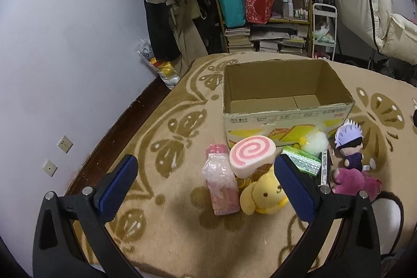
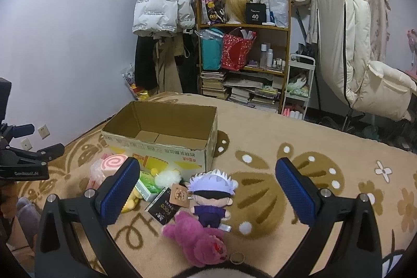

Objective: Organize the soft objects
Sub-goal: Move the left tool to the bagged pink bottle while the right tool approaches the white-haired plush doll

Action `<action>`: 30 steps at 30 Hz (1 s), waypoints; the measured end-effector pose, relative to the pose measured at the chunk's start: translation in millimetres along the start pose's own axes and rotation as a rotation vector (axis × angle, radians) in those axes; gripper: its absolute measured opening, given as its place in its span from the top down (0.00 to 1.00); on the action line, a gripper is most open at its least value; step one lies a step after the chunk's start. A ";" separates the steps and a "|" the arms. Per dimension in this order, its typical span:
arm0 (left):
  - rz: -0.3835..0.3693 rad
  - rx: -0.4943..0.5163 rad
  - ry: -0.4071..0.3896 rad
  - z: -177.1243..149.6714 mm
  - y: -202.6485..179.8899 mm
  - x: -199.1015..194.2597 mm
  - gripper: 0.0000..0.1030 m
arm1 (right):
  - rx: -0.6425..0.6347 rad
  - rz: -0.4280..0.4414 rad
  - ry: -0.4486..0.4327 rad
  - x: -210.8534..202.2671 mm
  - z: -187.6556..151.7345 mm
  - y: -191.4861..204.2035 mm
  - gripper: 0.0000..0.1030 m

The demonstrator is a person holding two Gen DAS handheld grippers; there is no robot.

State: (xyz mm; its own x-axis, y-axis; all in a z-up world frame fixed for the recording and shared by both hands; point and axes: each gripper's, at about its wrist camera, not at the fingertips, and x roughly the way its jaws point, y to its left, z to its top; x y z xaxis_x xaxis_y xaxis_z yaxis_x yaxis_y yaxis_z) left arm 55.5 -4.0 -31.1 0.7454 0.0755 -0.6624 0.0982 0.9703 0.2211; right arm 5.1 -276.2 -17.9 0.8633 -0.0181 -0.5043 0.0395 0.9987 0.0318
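Note:
An open, empty cardboard box [image 1: 286, 119] stands on the patterned blanket; it also shows in the right wrist view [image 2: 161, 145]. In front of it lie a pink swirl cushion [image 1: 251, 156], a yellow dog plush [image 1: 263, 196], a white-haired doll [image 1: 349, 146], a magenta bear plush [image 1: 357, 183] and a white pompom [image 1: 315, 143]. My left gripper [image 1: 206, 181] is open above the swirl cushion and yellow plush. My right gripper [image 2: 208, 186] is open, with the white-haired doll [image 2: 212, 196] and the magenta bear [image 2: 198, 241] between its fingers.
A pink bottle [image 1: 221, 186], a green packet [image 1: 303, 160] and a black booklet [image 2: 164, 205] lie among the plush. A shelf of books and bags [image 2: 242, 64] and hanging coats [image 2: 161, 9] stand behind. A wall [image 1: 65, 43] runs along the left.

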 end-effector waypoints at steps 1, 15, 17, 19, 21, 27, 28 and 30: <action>-0.005 0.001 0.012 6.8 0.1 6.0 0.00 | -0.002 -0.001 0.001 1.8 1.8 0.0 0.00; -0.077 -0.139 0.243 29.1 29.7 99.8 0.00 | 0.026 -0.026 0.116 77.0 7.8 -3.4 0.00; -0.084 -0.148 0.270 28.6 30.0 112.4 0.00 | 0.024 -0.029 0.137 88.0 4.5 -2.5 0.00; -0.099 -0.176 0.307 27.8 32.3 125.4 0.00 | 0.013 -0.031 0.158 101.6 -0.6 -1.9 0.00; -0.117 -0.185 0.333 27.3 31.9 135.9 0.00 | 0.003 -0.035 0.176 114.0 -4.0 -0.9 0.00; -0.124 -0.195 0.439 15.2 30.6 165.3 0.00 | 0.004 -0.039 0.242 147.6 -22.5 -3.2 0.00; -0.139 -0.203 0.466 12.8 31.9 169.9 0.00 | 0.001 -0.050 0.257 153.1 -26.7 -3.6 0.00; -0.137 -0.228 0.524 6.3 36.0 179.3 0.00 | 0.005 -0.049 0.280 160.0 -33.9 -5.9 0.00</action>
State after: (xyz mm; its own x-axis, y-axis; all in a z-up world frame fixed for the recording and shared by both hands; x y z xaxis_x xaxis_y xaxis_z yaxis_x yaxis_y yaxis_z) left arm 196.8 43.0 -137.4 0.3051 -0.0070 -0.9523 -0.0172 0.9998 -0.0128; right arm 125.9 -283.4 -128.0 0.6879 -0.0521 -0.7240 0.0813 0.9967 0.0055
